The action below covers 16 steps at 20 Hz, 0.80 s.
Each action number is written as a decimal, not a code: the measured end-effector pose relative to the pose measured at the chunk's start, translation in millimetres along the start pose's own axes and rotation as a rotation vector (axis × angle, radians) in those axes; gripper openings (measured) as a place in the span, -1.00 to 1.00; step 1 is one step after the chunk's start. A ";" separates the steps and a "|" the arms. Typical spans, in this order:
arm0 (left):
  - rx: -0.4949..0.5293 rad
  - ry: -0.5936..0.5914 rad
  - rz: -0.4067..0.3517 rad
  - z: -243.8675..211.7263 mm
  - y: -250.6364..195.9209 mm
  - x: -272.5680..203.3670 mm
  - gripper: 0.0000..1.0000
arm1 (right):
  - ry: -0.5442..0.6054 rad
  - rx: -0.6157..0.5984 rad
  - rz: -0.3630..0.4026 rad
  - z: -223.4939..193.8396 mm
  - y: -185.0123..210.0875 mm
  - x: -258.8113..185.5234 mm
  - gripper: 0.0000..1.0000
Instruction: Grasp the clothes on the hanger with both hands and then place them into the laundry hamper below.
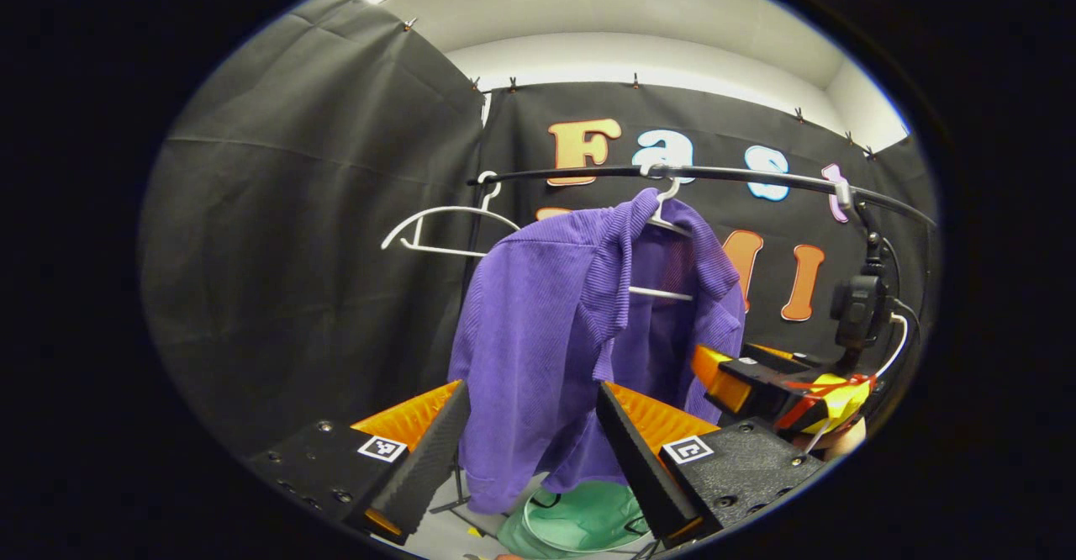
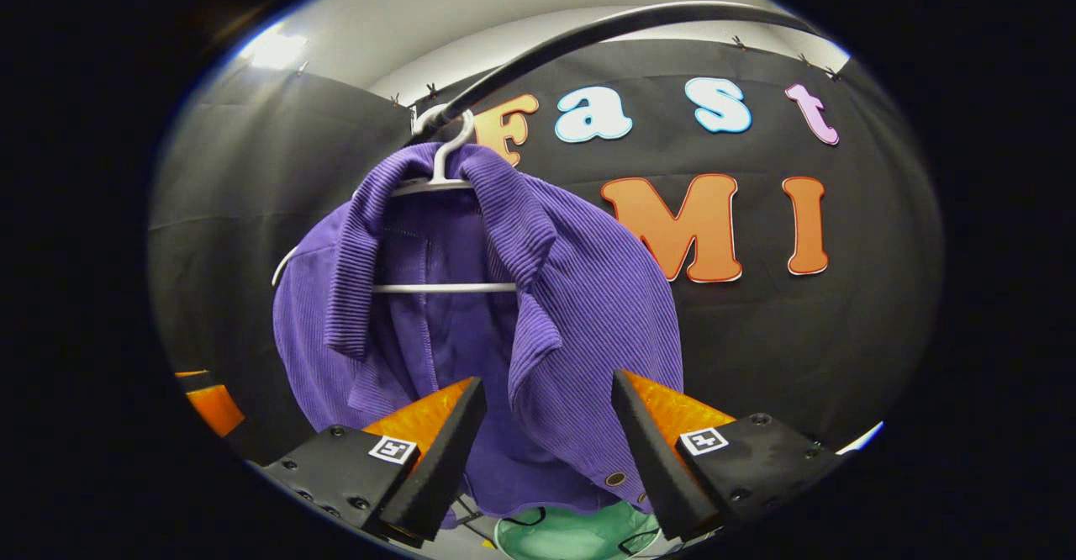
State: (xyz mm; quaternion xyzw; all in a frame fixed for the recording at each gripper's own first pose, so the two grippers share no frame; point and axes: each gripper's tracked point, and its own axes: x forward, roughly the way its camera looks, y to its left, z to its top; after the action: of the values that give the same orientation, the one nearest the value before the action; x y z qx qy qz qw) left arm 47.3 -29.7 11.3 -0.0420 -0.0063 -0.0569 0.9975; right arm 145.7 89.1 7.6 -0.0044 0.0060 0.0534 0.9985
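A purple ribbed jacket (image 1: 555, 333) (image 2: 538, 308) hangs on a white hanger (image 1: 668, 207) (image 2: 445, 165) from a black rail (image 1: 714, 175) (image 2: 588, 34). Below it stands a green laundry hamper (image 1: 580, 522) (image 2: 572, 535). My left gripper (image 1: 530, 451) is open, with the jacket's lower left part seen between its fingers, farther off. My right gripper (image 2: 546, 442) is open too, in front of the jacket's right front panel and hem; whether it touches the cloth I cannot tell. In the left gripper view the right gripper (image 1: 756, 383) shows at the jacket's right side.
A second, bare white hanger (image 1: 445, 232) hangs at the rail's left end. A black camera unit (image 1: 857, 312) with cables sits on the right post. Black cloth walls close in behind and to the left.
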 end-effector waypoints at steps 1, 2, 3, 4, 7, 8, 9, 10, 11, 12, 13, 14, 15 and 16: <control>0.008 -0.005 -0.007 -0.2 -3.8 5.8 0.86 | 0.000 -0.007 -0.003 -1.3 -1.1 4.1 0.79; 0.012 0.001 -0.019 -3.7 -8.5 12.6 0.86 | 0.003 -0.013 -0.003 -3.9 -0.7 8.3 0.79; 0.010 0.009 -0.032 -7.3 -14.8 18.9 0.92 | 0.010 -0.015 -0.002 -6.6 -0.2 10.6 0.79; 0.008 0.014 -0.045 -10.3 -20.6 25.1 0.92 | 0.019 -0.014 -0.001 -10.3 0.0 12.2 0.79; 0.034 0.000 -0.067 -15.9 -33.0 43.3 0.86 | 0.035 -0.008 0.006 -17.9 0.9 16.1 0.79; 0.044 -0.001 -0.070 -18.6 -36.5 51.3 0.86 | 0.041 -0.006 0.009 -20.4 0.9 17.3 0.80; 0.045 0.001 -0.072 -21.1 -40.2 58.4 0.92 | 0.045 -0.006 0.012 -22.3 0.1 19.2 0.80; 0.036 0.007 -0.074 -23.3 -43.9 65.6 0.92 | 0.047 -0.008 0.012 -24.5 -0.7 21.3 0.76; 0.025 0.011 -0.080 -26.0 -47.3 73.1 0.86 | 0.051 -0.010 0.009 -25.7 -1.3 23.0 0.72; 0.022 0.017 -0.086 -28.8 -50.6 81.3 0.97 | 0.056 -0.010 0.009 -26.7 -1.9 24.6 0.69; 0.025 0.020 -0.083 -30.4 -50.8 88.1 0.97 | 0.060 -0.007 0.011 -28.1 -2.0 26.3 0.69; 0.029 0.019 -0.080 -31.6 -51.7 94.3 0.86 | 0.062 -0.004 0.016 -29.8 -1.9 29.2 0.51; 0.028 0.018 -0.078 -32.3 -52.8 99.7 0.86 | 0.063 -0.003 0.020 -30.7 -1.8 32.0 0.41; 0.024 0.021 -0.077 -33.8 -54.0 105.0 0.86 | 0.065 -0.002 0.024 -32.2 -1.6 34.9 0.49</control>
State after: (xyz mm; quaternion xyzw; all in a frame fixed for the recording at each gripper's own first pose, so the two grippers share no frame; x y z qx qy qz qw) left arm 145.7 -97.9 -16.0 -0.0291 0.0017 -0.0957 0.9950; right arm 180.2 90.9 -25.0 -0.0071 0.0386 0.0651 0.9971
